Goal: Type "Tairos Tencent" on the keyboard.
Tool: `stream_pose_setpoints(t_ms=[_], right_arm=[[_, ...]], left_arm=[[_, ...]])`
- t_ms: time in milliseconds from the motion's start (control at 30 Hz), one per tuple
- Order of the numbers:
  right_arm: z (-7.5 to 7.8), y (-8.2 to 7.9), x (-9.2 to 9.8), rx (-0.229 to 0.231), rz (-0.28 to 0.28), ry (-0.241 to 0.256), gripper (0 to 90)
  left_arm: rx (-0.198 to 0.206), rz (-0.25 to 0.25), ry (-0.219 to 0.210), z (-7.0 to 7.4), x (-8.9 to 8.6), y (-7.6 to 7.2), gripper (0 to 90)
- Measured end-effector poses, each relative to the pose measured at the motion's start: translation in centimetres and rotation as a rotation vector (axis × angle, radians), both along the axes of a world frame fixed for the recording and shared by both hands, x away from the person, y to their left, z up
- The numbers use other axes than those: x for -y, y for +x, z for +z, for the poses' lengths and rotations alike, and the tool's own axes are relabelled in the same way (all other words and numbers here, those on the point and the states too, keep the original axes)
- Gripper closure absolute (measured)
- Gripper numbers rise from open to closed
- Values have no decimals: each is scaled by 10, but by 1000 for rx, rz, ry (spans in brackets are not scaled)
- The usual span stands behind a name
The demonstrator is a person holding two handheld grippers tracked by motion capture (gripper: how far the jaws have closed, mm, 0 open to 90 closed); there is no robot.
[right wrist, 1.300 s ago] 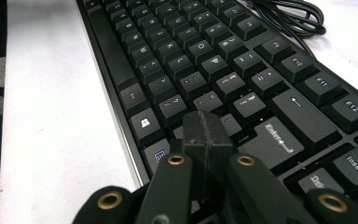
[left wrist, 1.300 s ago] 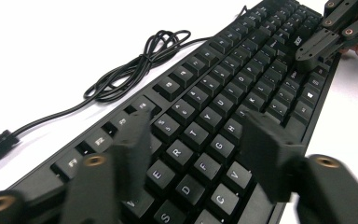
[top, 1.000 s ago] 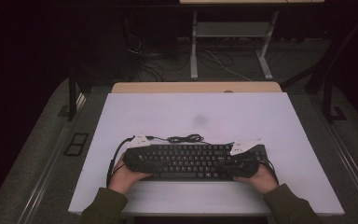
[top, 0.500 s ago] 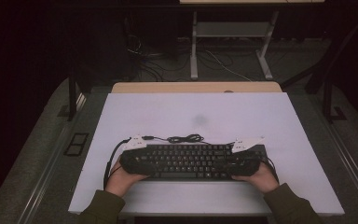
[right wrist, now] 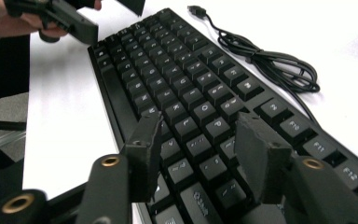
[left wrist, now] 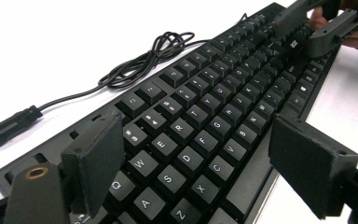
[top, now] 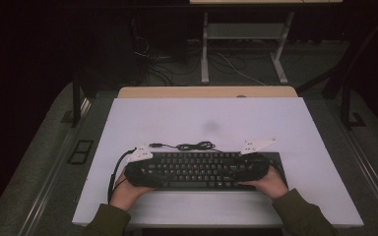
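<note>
- My workspace is a pale table top (top: 295,132) in a dark room; beyond its far edge I see grey floor, loose cables and the legs of another desk (top: 204,49)
- Nearest me, two sleeved forearms come in from the bottom edge, one hand (top: 124,192) behind each gripper
- My left gripper (left wrist: 200,163) has its fingers (left wrist: 95,161) spread wide over the left end of the black keyboard (top: 202,169); keys Q, W, A, S, Z, X and C sit in the gap between them, and I see nothing clamped
- My right gripper (right wrist: 198,154) hangs over the keyboard's right end, fingers (right wrist: 258,151) apart with a few key columns showing between them, holding nothing
- The keyboard lies flat on the near half of the table, spanning from one pair of fingers to the other
- Past the fingertips, just beyond the keyboard's far edge, its cable (top: 194,146) lies in a loose coil, the plug (top: 155,145) resting free on the table
</note>
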State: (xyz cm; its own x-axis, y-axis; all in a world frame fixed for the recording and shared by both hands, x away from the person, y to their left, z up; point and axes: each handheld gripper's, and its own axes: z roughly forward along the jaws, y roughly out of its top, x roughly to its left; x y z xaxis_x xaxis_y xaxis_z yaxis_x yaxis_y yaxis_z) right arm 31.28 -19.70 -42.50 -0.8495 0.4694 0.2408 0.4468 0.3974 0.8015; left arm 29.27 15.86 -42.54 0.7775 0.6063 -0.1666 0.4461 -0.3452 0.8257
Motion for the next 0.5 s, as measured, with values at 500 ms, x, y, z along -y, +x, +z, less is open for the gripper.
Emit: stream_pose_setpoints(t_ms=[500], right_arm=[[4, 10, -20, 10, 7, 27, 459]], left_arm=[[-1, -19, 18, -4, 4, 0, 174]])
